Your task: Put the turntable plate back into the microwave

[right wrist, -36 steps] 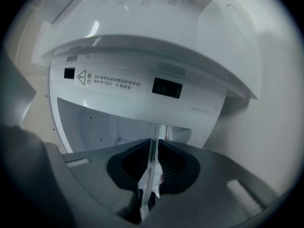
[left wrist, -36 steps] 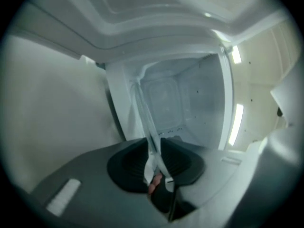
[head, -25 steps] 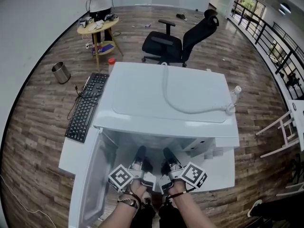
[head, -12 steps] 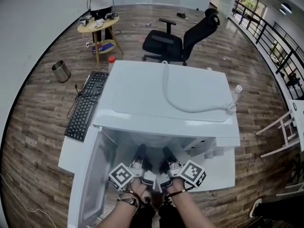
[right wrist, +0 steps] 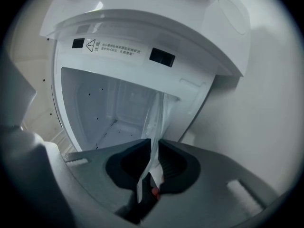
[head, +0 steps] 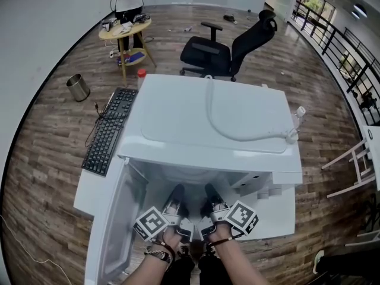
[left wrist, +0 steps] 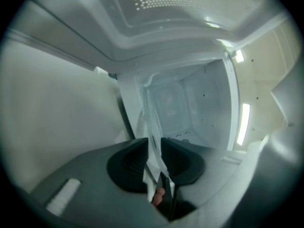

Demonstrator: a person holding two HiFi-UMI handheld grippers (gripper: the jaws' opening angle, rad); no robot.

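Note:
The white microwave (head: 214, 117) stands on a table with its door (head: 116, 218) swung open to the left. Both grippers reach into its mouth, side by side. The clear glass turntable plate (left wrist: 153, 122) hangs on edge between them, over the cavity floor (right wrist: 109, 127). My left gripper (head: 176, 190) has the plate's rim between its jaws (left wrist: 153, 148); the jaws are opening and a thin gap shows beside the glass. My right gripper (head: 209, 190) is shut on the opposite rim (right wrist: 159, 113). In the head view the plate shows only as a pale curve (head: 191, 174).
A grey hose (head: 225, 129) lies on top of the microwave. A black keyboard (head: 107, 132) sits on the table to the left, a clear bottle (head: 295, 120) at the right. Beyond are an office chair (head: 228, 49), a round side table (head: 123, 31), a person and a metal bin (head: 77, 88).
Both grippers stay in the microwave's mouth. The left gripper's marker cube has tipped and dropped slightly; the right has not moved.

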